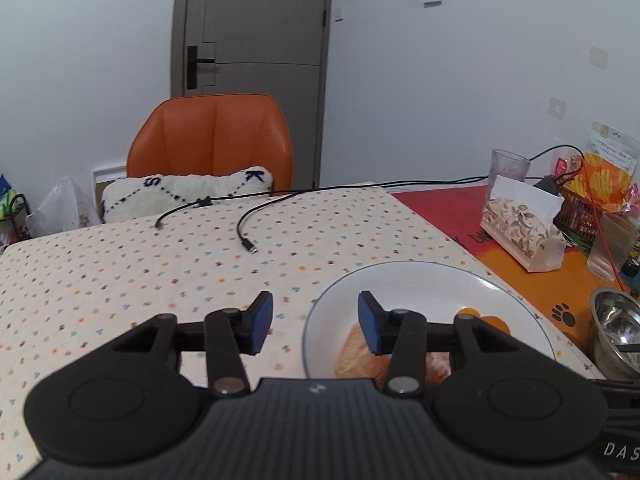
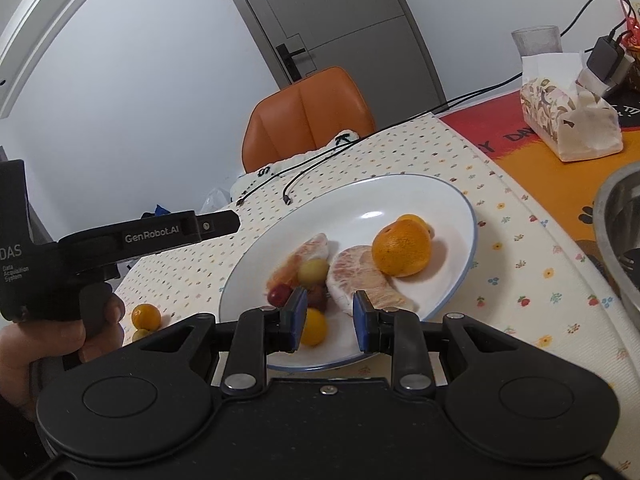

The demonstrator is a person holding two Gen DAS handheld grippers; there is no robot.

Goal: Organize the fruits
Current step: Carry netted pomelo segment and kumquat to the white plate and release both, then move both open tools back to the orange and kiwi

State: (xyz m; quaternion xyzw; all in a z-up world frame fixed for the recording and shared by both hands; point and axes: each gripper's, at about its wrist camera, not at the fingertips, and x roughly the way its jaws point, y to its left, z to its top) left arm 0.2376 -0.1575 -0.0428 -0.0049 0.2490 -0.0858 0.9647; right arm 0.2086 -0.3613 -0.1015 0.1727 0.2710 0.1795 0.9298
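White plate point(image 2: 440, 200) gathers most fruit; two small fruits point(image 2: 146, 317) wait off it at nine o'clock. Right gripper point(image 2: 329, 317) and left gripper point(image 1: 315, 322) hover half-open, empty.

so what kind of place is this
Most likely a home dining room: a table with a floral tablecloth, an orange chair by an interior door, and a plate of fruit.

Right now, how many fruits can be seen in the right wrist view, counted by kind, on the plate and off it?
Oranges: 2, one mostly hidden behind the other
Peeled pomelo pieces: 2
Small round fruits on the plate: 4 (yellow, pale yellow-green, red, dark red)
Small fruits on the tablecloth: 2
Total: 10
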